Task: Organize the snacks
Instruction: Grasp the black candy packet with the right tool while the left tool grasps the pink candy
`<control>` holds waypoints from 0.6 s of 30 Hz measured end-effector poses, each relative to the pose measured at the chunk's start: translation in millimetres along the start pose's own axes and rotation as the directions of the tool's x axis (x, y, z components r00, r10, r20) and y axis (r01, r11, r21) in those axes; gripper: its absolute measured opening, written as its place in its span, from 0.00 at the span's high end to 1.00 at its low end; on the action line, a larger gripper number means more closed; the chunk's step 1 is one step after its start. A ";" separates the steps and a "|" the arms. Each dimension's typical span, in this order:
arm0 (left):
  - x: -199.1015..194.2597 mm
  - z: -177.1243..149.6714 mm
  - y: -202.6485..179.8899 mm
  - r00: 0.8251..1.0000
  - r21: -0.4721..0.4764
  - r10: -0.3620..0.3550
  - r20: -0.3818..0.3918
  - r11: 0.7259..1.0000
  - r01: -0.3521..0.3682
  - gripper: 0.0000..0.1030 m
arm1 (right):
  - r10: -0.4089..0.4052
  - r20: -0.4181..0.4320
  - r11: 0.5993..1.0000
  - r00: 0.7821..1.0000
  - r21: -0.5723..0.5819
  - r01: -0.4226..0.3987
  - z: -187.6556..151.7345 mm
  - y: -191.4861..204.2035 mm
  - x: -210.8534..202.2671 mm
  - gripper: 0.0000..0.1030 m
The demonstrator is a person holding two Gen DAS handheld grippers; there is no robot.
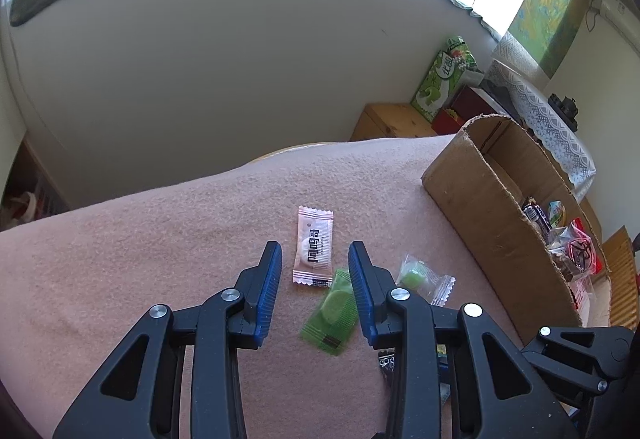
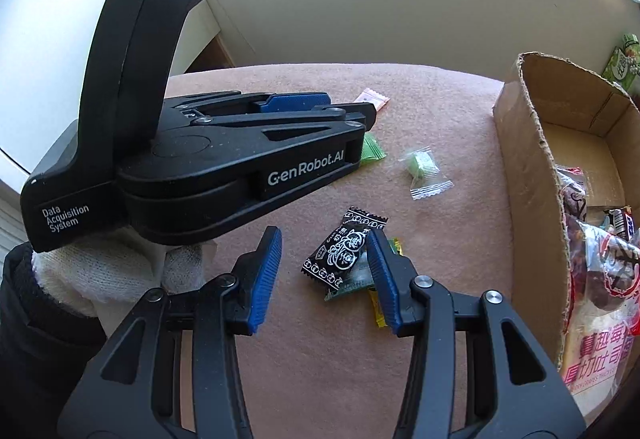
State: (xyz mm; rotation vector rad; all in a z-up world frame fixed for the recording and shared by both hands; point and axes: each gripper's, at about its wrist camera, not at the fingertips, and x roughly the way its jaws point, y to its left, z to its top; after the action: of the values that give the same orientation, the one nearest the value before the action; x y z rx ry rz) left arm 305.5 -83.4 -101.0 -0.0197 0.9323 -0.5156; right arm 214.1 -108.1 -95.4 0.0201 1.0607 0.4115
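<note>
Left wrist view shows the left claw [image 1: 315, 289] tilted down over a bench draped in a pink blanket [image 1: 168, 239], its blue pads standing apart and pressing on nothing. Between and just past the tips lies a pink packet [image 1: 313, 245], its long axis running along the line of the fingers, so the pads would close across its short width. A flat green packet [image 1: 331, 310] lies nearer in, partly under the right finger, slanted. Just outside that finger sits a clear wrapper holding a green sweet [image 1: 422, 277].

Right wrist view shows the right claw [image 2: 322, 281], also parted and gripping nothing. A black sweet [image 2: 345, 250] lies between the tips, hard against the right finger and well apart from the left one; its long axis slants across the gap. Beneath it show edges of a dark green wrapper [image 2: 347, 286] and a yellow wrapper [image 2: 377, 309]. The right claw is much the nearer to this pile, the left claw to the pink packet.

Counted on the blanket: one pink, one flat green, one clear-wrapped green, one black, at least two more under it. Off to the right of both claws stands one cardboard box [image 2: 528, 175], already holding several bagged snacks.
</note>
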 end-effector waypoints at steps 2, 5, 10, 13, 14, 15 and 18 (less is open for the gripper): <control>3.9 0.8 -0.7 1.000 0.012 0.014 -0.007 1.000 -0.013 0.68 | -0.006 0.001 1.000 1.000 -0.001 0.006 2.7 3.2 6.0 0.55; 7.8 2.8 -0.6 1.000 0.023 0.027 -0.002 0.999 -0.027 0.70 | -0.023 0.006 1.000 1.000 -0.012 0.023 3.1 6.0 11.2 0.55; 9.5 3.1 2.7 0.999 0.027 0.051 0.013 0.998 -0.052 0.83 | -0.059 0.013 0.997 0.998 -0.042 0.060 1.2 12.9 19.6 0.62; 9.1 2.3 4.2 0.998 0.033 0.052 0.017 0.998 -0.053 0.83 | -0.069 0.021 0.996 0.997 -0.053 0.070 -2.5 14.5 19.3 0.65; 8.8 2.4 4.1 0.998 0.033 0.054 0.017 0.998 -0.055 0.83 | -0.074 0.022 0.996 0.997 -0.053 0.075 -2.1 14.6 19.7 0.66; 8.0 1.9 4.9 0.998 0.033 0.057 0.018 0.998 -0.057 0.83 | -0.084 0.023 0.995 0.996 -0.058 0.085 -1.6 15.5 20.4 0.69; 4.4 0.2 7.6 0.998 0.032 0.062 0.022 0.997 -0.063 0.84 | -0.096 0.028 0.993 0.995 -0.069 0.098 0.0 18.6 22.4 0.71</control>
State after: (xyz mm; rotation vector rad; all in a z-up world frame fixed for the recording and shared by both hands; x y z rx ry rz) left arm 310.9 -78.7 -106.0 0.0338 0.9011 -0.4717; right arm 217.6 -83.3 -110.4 -0.0887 1.0177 0.3594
